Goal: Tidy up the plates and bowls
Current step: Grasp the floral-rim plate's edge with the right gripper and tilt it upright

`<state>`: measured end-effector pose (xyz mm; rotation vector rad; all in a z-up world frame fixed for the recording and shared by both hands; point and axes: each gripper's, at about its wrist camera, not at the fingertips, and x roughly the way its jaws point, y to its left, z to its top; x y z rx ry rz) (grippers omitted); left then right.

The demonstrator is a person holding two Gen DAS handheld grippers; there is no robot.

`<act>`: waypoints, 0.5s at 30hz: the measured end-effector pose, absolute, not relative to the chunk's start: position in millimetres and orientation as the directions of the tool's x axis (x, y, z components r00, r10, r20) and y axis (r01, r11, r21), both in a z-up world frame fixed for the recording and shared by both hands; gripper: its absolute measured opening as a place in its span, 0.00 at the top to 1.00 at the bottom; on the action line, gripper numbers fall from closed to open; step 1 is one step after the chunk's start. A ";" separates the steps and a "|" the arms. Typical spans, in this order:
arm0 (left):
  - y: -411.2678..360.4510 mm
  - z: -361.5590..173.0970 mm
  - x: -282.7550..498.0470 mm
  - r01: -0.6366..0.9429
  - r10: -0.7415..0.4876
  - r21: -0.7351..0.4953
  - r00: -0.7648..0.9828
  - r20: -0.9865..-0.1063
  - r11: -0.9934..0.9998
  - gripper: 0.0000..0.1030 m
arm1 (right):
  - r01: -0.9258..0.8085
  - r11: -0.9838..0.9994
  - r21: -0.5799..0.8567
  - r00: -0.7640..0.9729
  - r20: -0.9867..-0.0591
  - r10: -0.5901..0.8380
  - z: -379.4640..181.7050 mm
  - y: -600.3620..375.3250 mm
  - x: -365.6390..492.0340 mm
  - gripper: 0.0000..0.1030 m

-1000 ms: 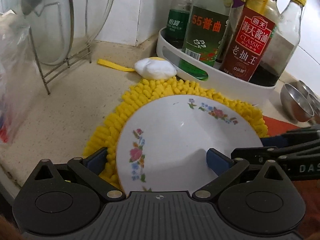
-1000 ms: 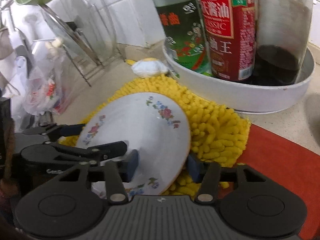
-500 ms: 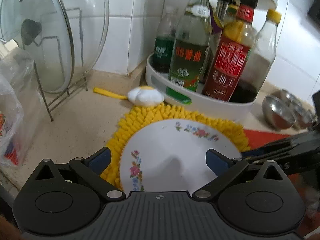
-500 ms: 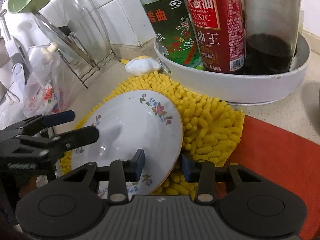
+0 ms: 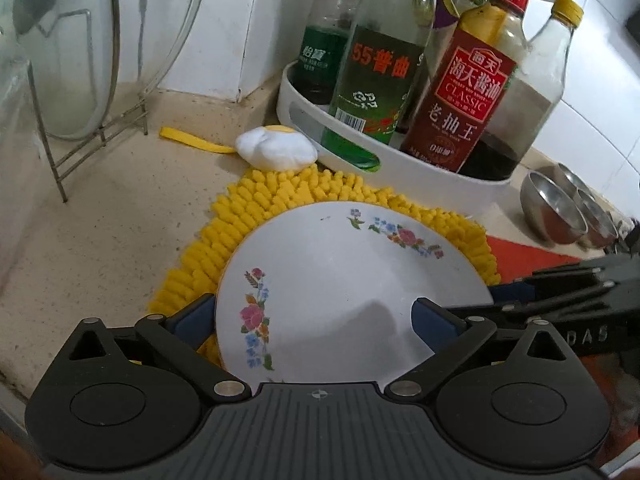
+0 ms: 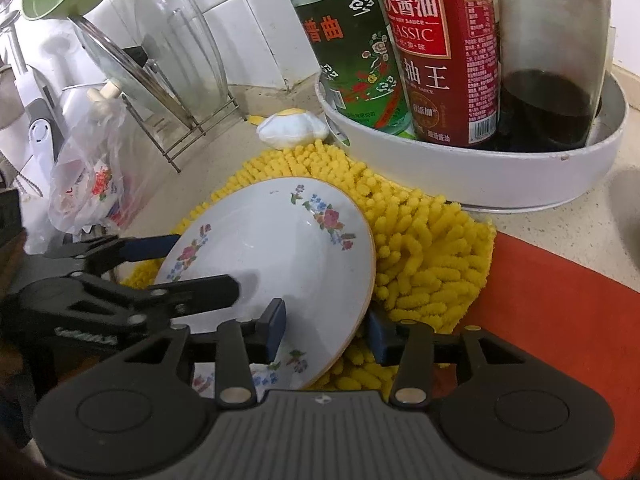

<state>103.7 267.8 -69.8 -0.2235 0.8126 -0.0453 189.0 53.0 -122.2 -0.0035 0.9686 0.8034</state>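
Note:
A white plate with flower prints (image 5: pixel 340 280) (image 6: pixel 272 252) lies tilted on a fluffy yellow mat (image 5: pixel 256 200) (image 6: pixel 420 240). My right gripper (image 6: pixel 328 332) has the plate's near rim between its blue pads, one on top and one under the edge, and the jaws are opening slightly. It reaches in from the right in the left wrist view (image 5: pixel 516 286). My left gripper (image 5: pixel 312 316) (image 6: pixel 194 264) stands wide, one finger over the plate and one beyond its left rim. I cannot see its pads pressing on the plate.
A white round tray (image 5: pixel 400 160) (image 6: pixel 500 176) of sauce bottles stands just behind the mat. Glass lids lean in a wire rack (image 5: pixel 80 120) (image 6: pixel 180 120) at the left. Steel bowls (image 5: pixel 556 212) sit at the right. A red mat (image 6: pixel 560 300) lies under the yellow one, and a plastic bag (image 6: pixel 88 184) is at the left.
The left gripper drew back off the plate half a second ago and has come back over it. The right gripper's pads stand closer than a second ago. The plate has barely moved.

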 end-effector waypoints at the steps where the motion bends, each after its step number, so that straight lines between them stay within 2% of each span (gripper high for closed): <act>1: 266.4 -68.2 102.4 -0.042 -0.129 -0.216 0.688 -0.714 0.975 0.02 | -0.608 0.718 0.339 0.305 -0.736 0.605 -121.4 53.2 188.8 0.61; 5: 260.7 -67.4 91.9 -0.016 -0.172 -0.249 0.680 -0.713 0.968 0.02 | -0.592 0.735 0.330 0.313 -0.747 0.587 -116.9 46.2 186.3 0.61; 9: 249.3 -78.7 98.5 -0.008 -0.084 -0.122 0.676 -0.732 0.993 0.05 | -0.582 0.737 0.345 0.304 -0.748 0.590 -120.3 40.4 190.9 0.62; 15: 247.9 -81.7 102.0 -0.021 -0.076 -0.123 0.681 -0.728 0.992 0.05 | -0.598 0.730 0.331 0.322 -0.735 0.597 -123.4 40.3 181.8 0.59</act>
